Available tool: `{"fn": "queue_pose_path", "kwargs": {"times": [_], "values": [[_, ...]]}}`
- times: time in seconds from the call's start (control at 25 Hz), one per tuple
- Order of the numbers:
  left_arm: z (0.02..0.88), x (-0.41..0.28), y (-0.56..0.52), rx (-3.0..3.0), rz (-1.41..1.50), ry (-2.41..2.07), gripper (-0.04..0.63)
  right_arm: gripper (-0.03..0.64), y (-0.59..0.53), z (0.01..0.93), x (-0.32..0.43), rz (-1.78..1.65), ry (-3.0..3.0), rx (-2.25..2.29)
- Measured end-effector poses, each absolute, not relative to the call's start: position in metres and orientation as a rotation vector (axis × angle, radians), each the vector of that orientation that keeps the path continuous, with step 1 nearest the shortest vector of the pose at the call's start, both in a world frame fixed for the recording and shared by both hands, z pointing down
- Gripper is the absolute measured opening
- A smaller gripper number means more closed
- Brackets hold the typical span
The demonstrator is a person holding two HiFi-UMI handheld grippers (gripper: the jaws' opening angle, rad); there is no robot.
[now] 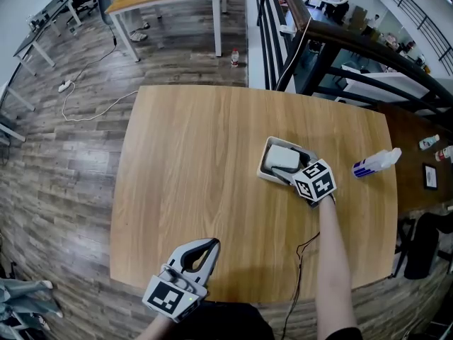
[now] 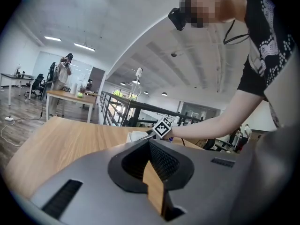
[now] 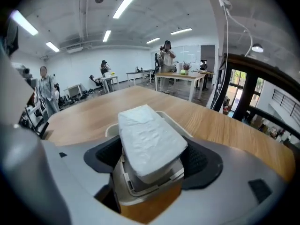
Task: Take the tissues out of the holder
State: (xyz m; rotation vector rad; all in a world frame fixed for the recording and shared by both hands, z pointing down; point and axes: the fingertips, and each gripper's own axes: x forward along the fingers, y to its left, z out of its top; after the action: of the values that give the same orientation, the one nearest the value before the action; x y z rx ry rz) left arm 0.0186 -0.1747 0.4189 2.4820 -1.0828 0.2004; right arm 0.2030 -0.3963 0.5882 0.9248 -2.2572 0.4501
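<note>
My left gripper (image 1: 211, 245), clenched, hangs nearest; farther right, my right gripper (image 1: 290, 170), released, straddles the tissues (image 1: 283, 158) in the holder (image 1: 267, 168).

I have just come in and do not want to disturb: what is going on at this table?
A person works at the wooden table with a gripper in each hand. The right gripper is at the white holder, its jaws open on either side of the pack of tissues, which sits in the holder. The pads do not press on it yet. The left gripper is shut and empty, near the table's near edge.
</note>
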Motion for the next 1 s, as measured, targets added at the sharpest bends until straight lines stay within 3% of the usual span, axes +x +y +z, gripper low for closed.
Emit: {"fn": "queue_pose_path", "kwargs": {"times": [0.16, 0.4, 1.0], "values": [[0.418, 0.019, -0.176, 2.480, 0.197, -1.081, 0.005, 0.382, -0.397, 0.588, 0.205, 0.396, -2.248, 0.931], [0.419, 0.019, -0.178, 2.484, 0.185, -1.074, 0.005, 0.316, -0.394, 0.588, 0.207, 0.386, -2.240, 0.946], [0.412, 0.018, -0.174, 2.499, 0.157, -1.067, 0.005, 0.311, -0.397, 0.545, 0.209, 0.354, -2.299, 1.087]]}}
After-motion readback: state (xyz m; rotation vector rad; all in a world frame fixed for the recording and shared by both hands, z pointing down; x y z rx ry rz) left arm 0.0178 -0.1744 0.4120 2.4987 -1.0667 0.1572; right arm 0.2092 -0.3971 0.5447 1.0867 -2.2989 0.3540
